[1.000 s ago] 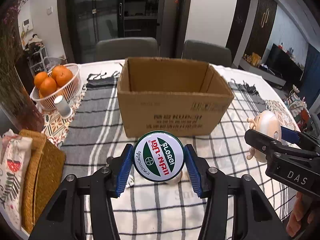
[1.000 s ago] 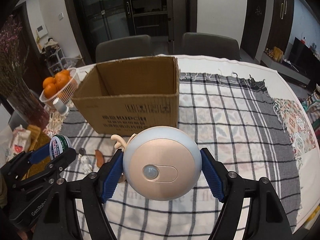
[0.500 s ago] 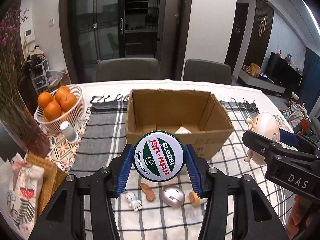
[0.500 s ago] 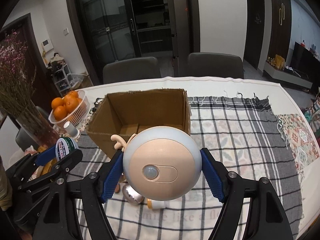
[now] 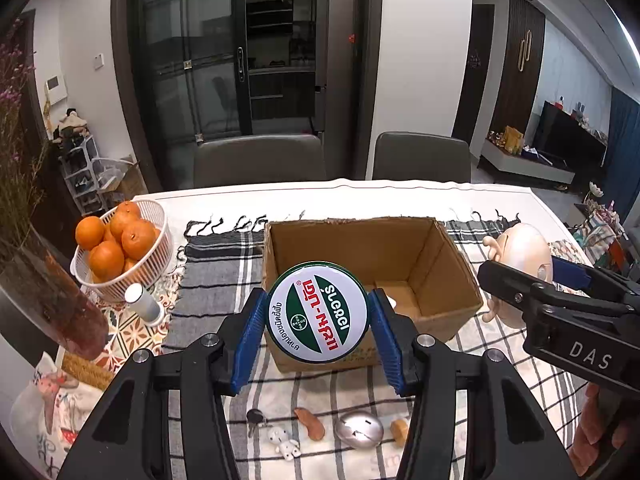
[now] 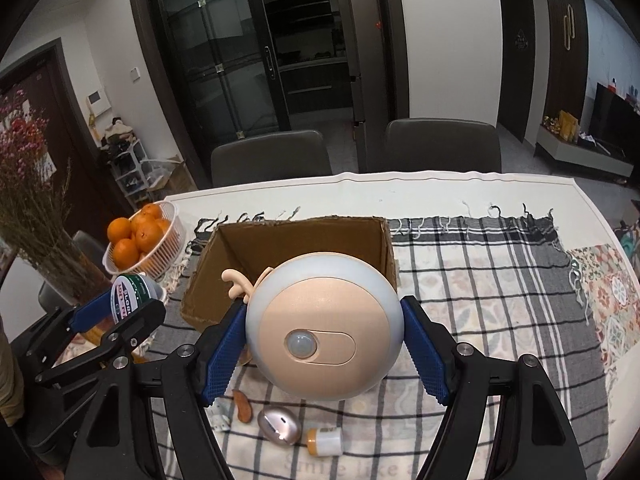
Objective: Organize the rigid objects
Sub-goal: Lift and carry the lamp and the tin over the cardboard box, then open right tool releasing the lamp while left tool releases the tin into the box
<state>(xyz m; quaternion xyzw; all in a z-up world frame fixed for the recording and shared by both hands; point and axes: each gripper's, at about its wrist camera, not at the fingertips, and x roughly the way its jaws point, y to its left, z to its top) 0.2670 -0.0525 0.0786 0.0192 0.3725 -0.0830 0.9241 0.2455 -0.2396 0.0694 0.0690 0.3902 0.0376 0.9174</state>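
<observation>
My left gripper (image 5: 318, 332) is shut on a round green-and-white tin (image 5: 317, 312), held up in front of an open cardboard box (image 5: 424, 248). My right gripper (image 6: 324, 346) is shut on a round beige-and-white toy lamp with small antlers (image 6: 320, 328), also above the box's (image 6: 280, 240) near side. The lamp (image 5: 520, 252) and right gripper (image 5: 560, 280) show at the right of the left wrist view; the tin (image 6: 130, 294) shows at the left of the right wrist view. Below on the checked cloth lie a silver egg-shaped piece (image 5: 358, 430), a brown bean-shaped piece (image 5: 310, 424), a key (image 5: 254, 418) and a small white figure (image 5: 284, 442).
A white basket of oranges (image 5: 120, 256) and a small white bottle (image 5: 142, 306) stand left of the box. A vase of dried flowers (image 5: 44, 288) is at the far left. A small capped bottle (image 6: 324, 440) lies on the cloth. Two chairs (image 5: 260, 160) stand behind the table.
Both grippers have risen with their loads and now look down into the box. The small pieces on the cloth have come into view beneath them.
</observation>
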